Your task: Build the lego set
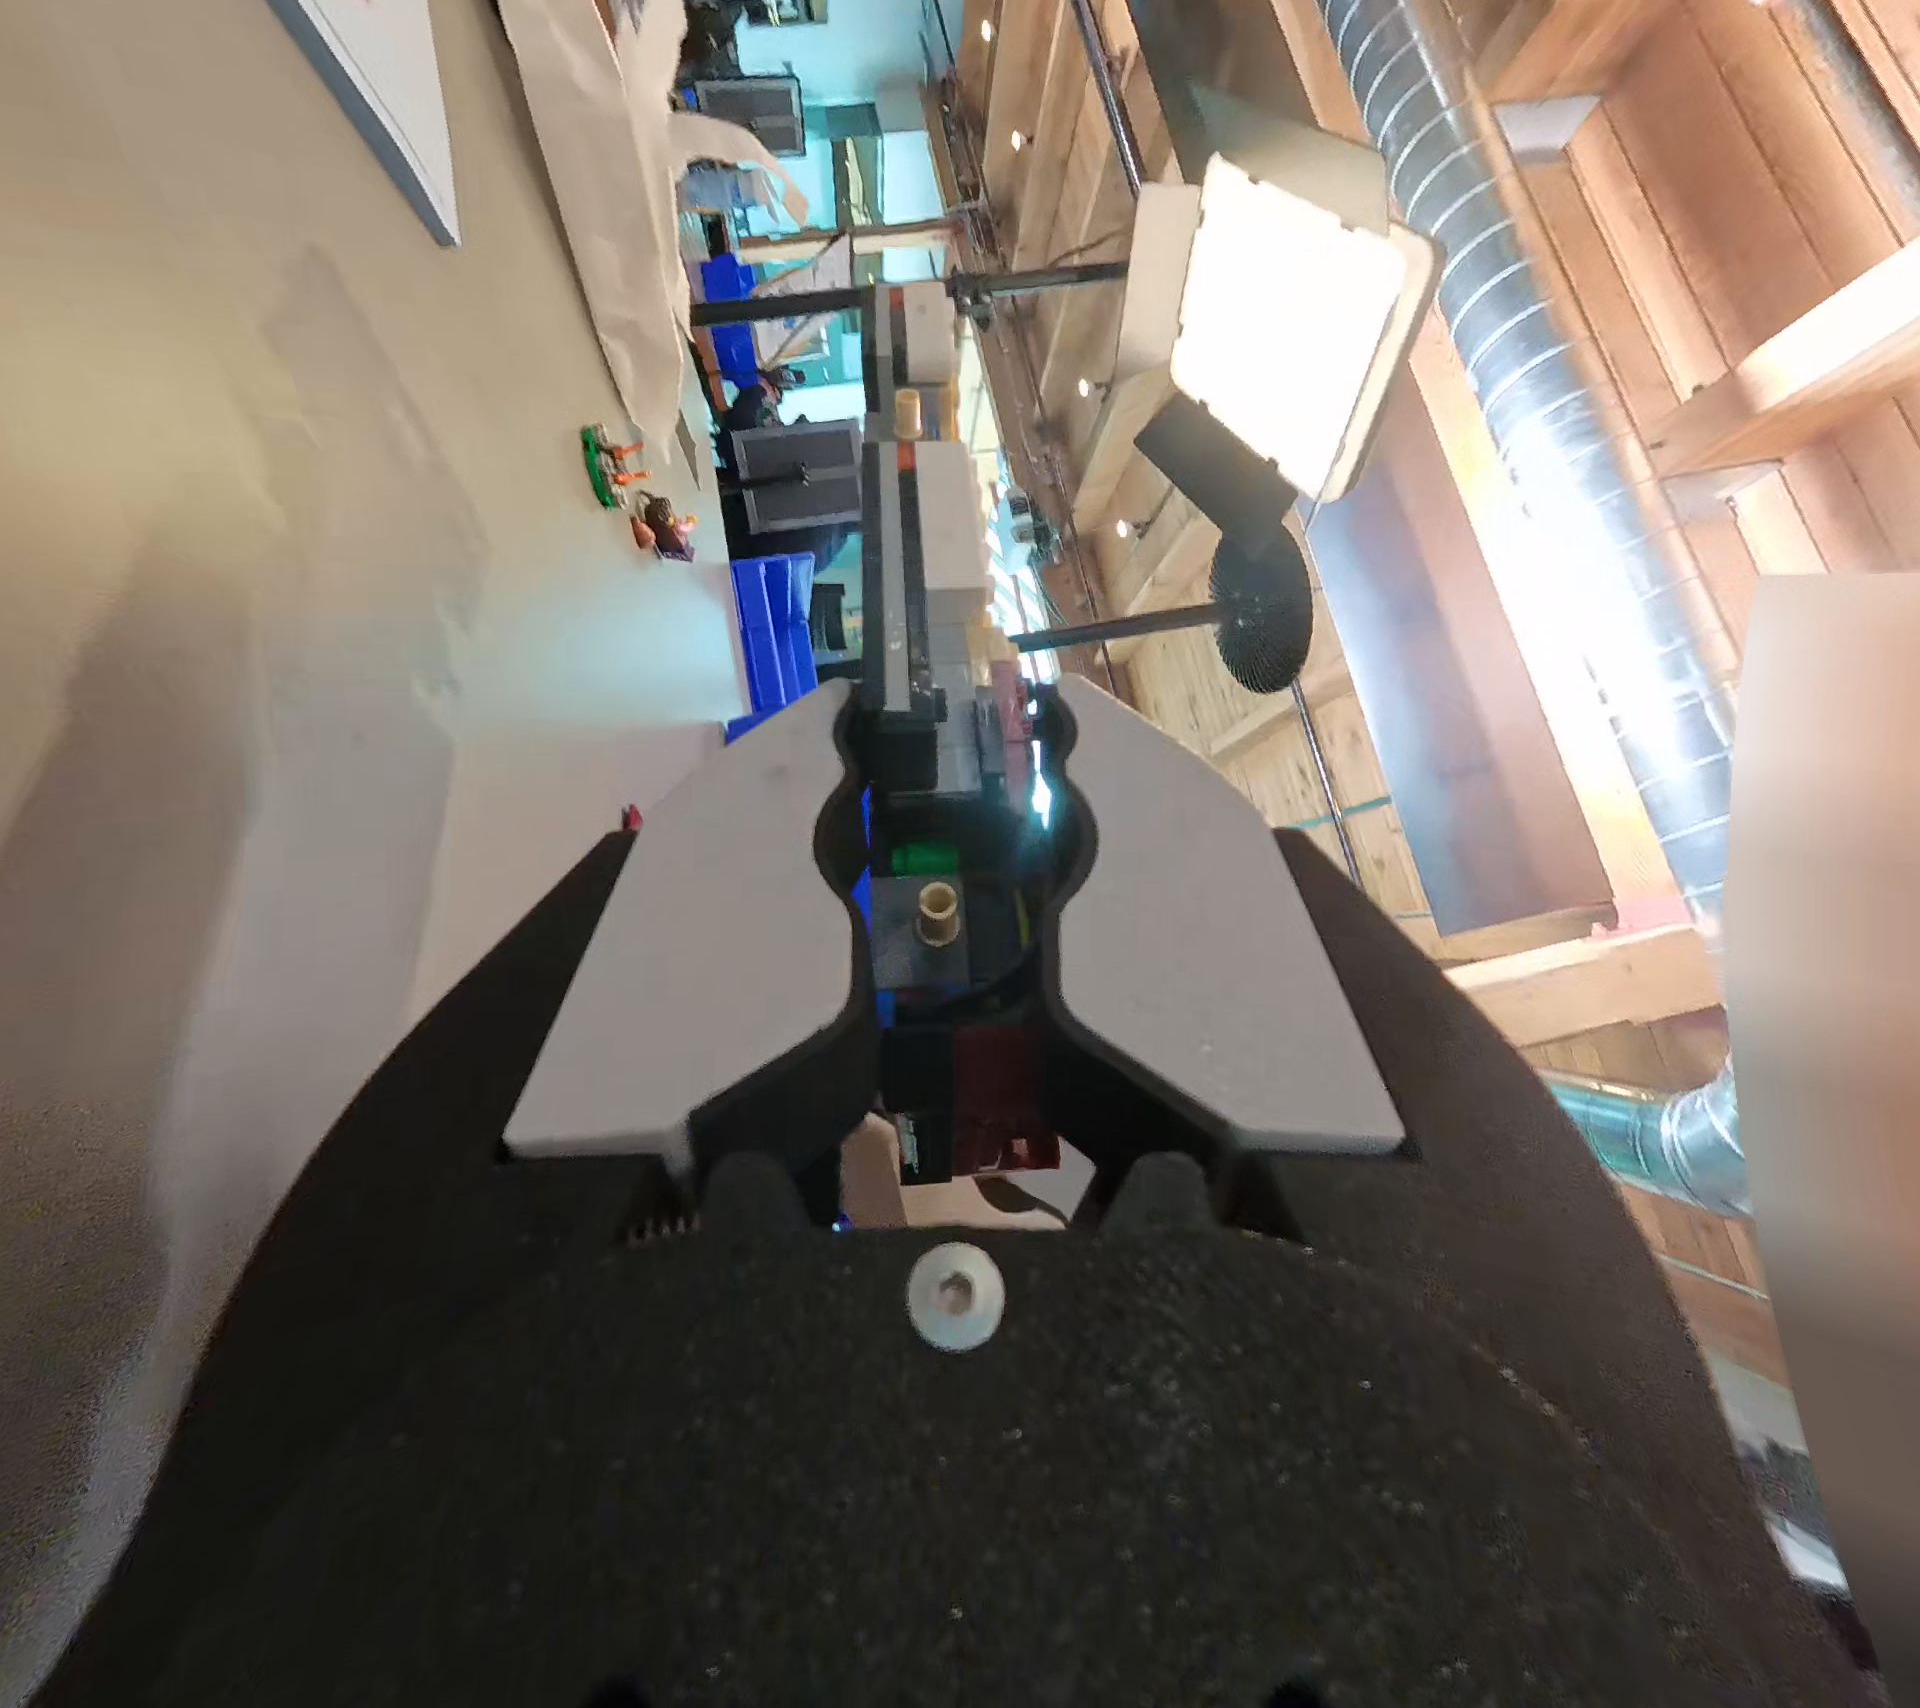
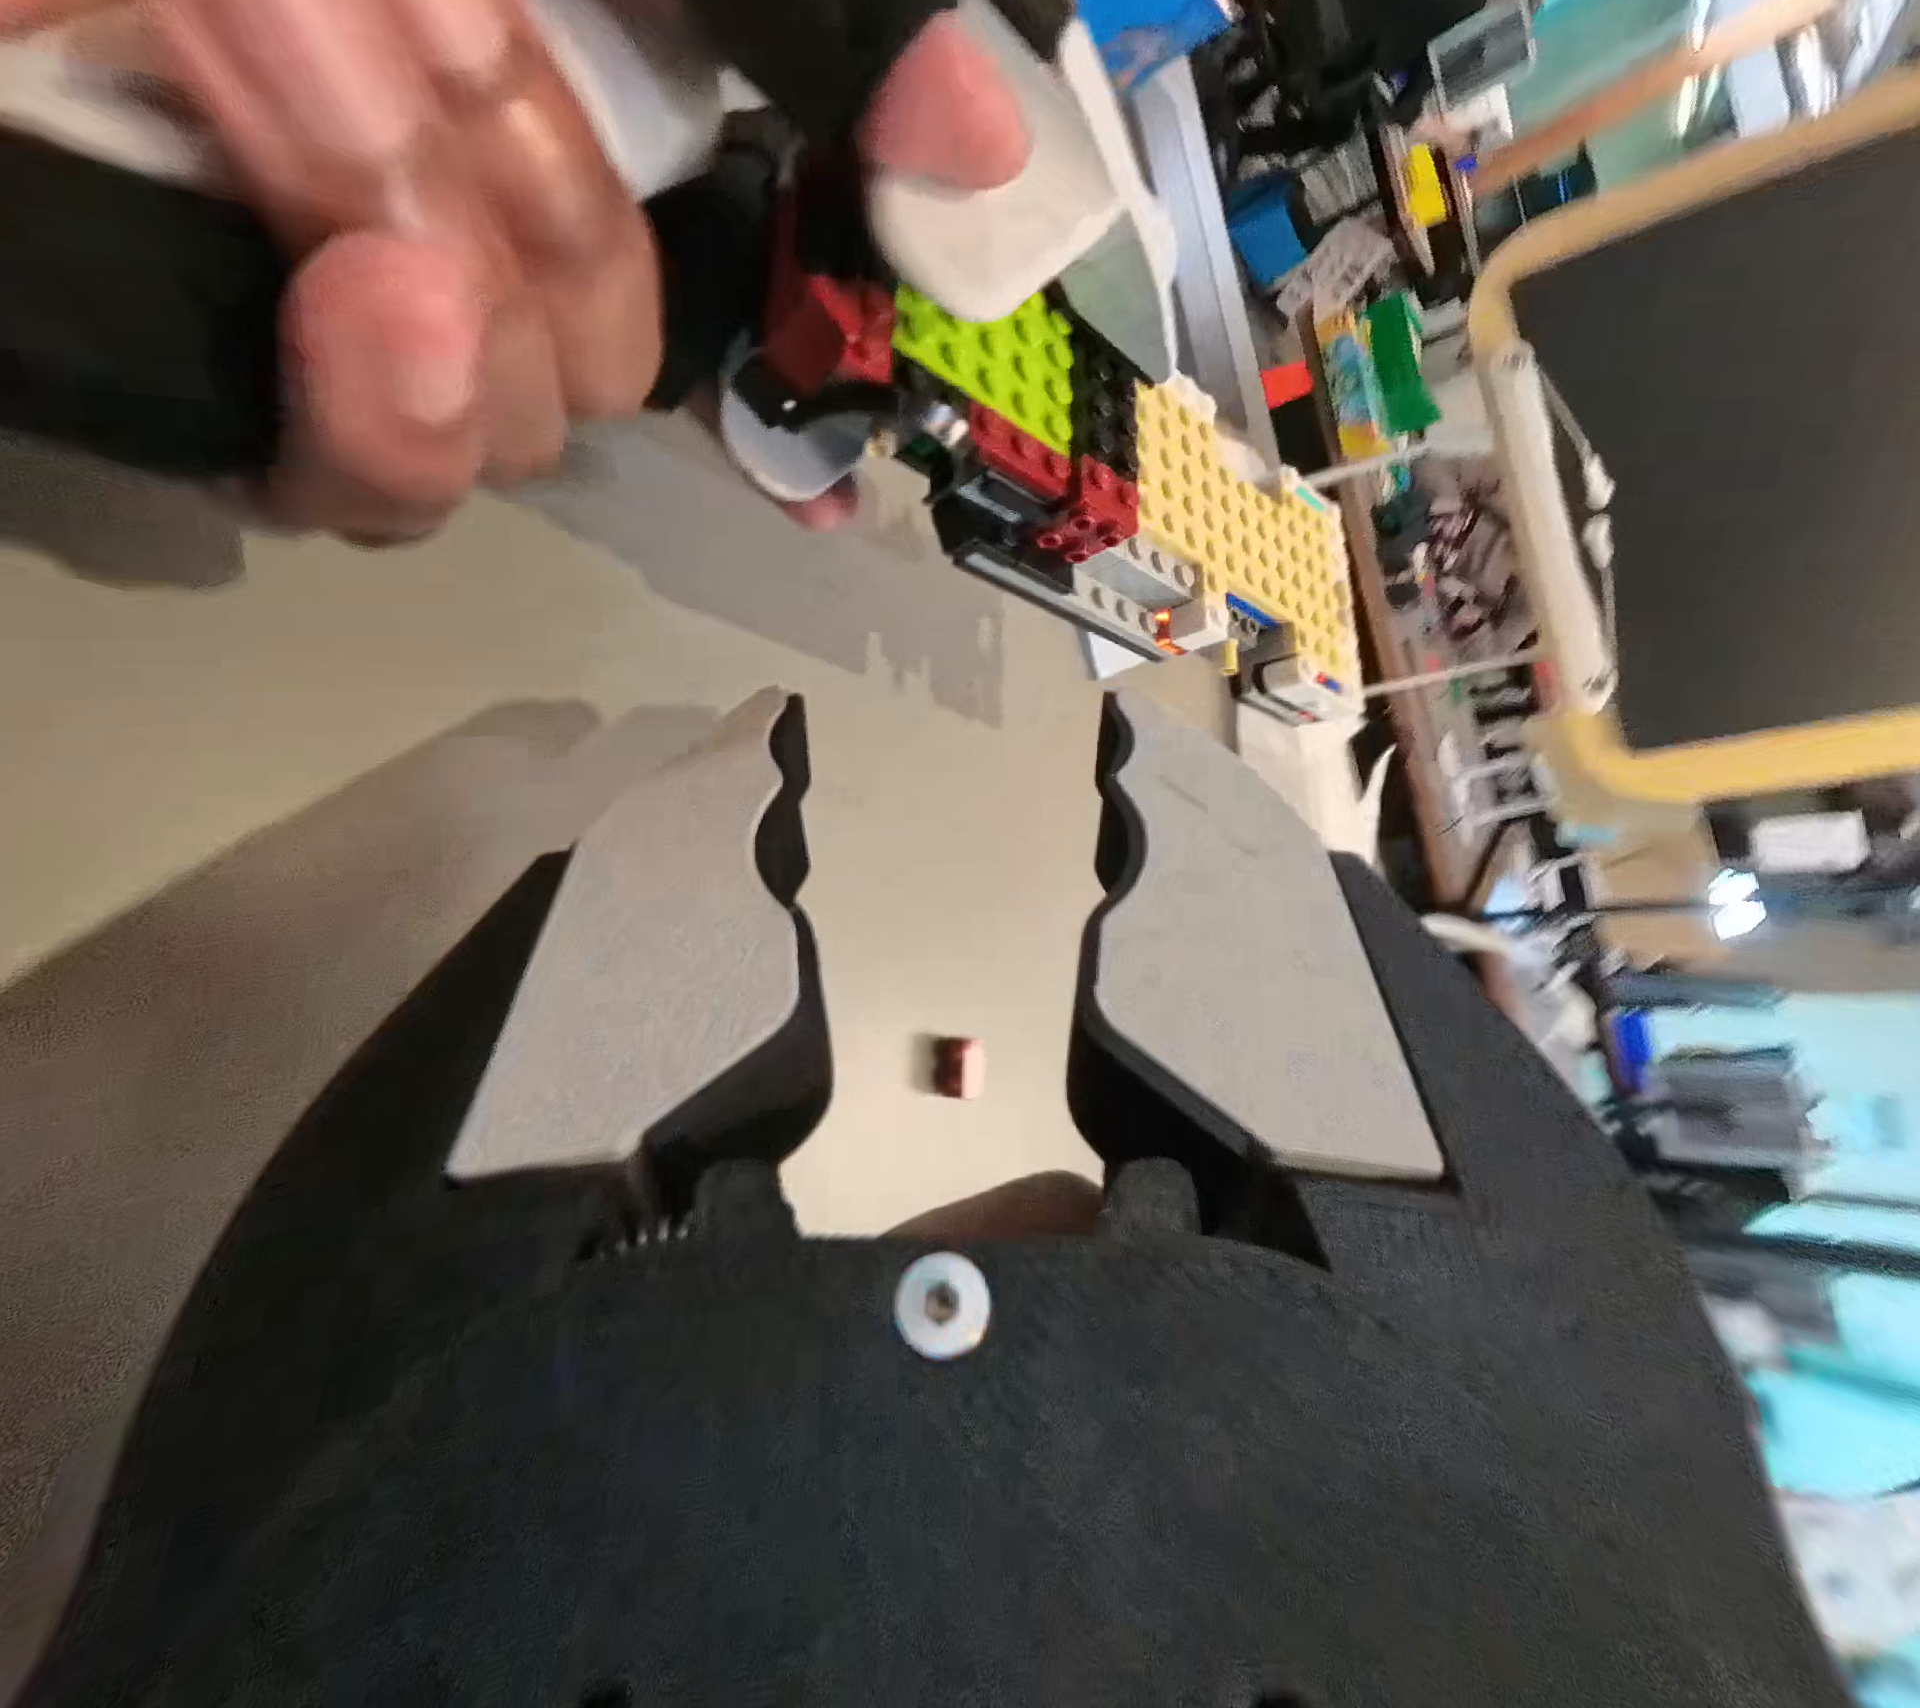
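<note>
A long toy-brick model of grey, white, dark-red, lime and tan plates [image 2: 1132, 474] is clamped at one end by the left gripper [image 1: 956, 723] — pads pressed on it, above the beige tabletop [image 2: 520, 671]. The right gripper [image 2: 951, 723] gapes wide, holding nothing — a small brown brick [image 2: 956, 1064] lies on the tabletop between its fingers, near the edge.

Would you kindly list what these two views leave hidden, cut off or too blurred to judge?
- Left wrist view: the brick model is partly hidden between the left gripper fingers.
- Right wrist view: the hand is motion-blurred and hides the model's near end.
- Right wrist view: the small brown piece is too small to identify.
</note>
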The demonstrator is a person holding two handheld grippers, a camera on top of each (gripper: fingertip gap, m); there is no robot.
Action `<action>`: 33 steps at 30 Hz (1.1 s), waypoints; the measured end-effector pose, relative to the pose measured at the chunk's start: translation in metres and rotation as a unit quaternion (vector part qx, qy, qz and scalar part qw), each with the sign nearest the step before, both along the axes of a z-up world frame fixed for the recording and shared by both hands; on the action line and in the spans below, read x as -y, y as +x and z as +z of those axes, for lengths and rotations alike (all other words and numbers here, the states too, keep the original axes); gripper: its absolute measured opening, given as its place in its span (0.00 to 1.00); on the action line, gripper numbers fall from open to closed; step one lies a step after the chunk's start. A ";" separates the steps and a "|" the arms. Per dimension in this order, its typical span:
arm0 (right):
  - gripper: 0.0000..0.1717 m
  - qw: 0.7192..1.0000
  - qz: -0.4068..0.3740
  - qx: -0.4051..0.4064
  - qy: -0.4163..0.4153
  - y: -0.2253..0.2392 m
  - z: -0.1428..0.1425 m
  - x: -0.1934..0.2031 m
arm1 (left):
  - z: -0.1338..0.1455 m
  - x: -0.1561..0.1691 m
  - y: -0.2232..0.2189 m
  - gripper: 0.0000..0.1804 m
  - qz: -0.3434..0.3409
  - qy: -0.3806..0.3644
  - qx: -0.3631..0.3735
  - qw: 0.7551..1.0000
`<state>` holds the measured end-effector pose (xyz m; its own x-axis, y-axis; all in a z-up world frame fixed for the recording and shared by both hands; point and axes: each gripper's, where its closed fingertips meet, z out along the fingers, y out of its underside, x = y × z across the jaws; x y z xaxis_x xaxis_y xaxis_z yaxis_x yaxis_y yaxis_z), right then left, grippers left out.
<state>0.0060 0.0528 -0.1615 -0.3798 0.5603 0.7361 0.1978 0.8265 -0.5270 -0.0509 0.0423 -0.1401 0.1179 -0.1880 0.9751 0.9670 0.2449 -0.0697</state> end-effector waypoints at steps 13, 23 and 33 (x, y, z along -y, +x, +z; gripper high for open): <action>0.30 0.734 -0.059 0.159 -0.657 0.004 0.003 0.017 | 0.008 0.005 0.011 0.17 0.038 0.078 -0.057 0.995; 0.26 0.602 -0.022 0.200 -0.773 -0.011 0.011 0.026 | 0.013 0.000 0.025 0.17 0.015 0.079 -0.109 0.991; 0.16 0.598 0.066 0.211 -0.770 -0.006 0.029 0.016 | 0.024 0.001 0.040 0.28 -0.049 0.067 -0.188 0.979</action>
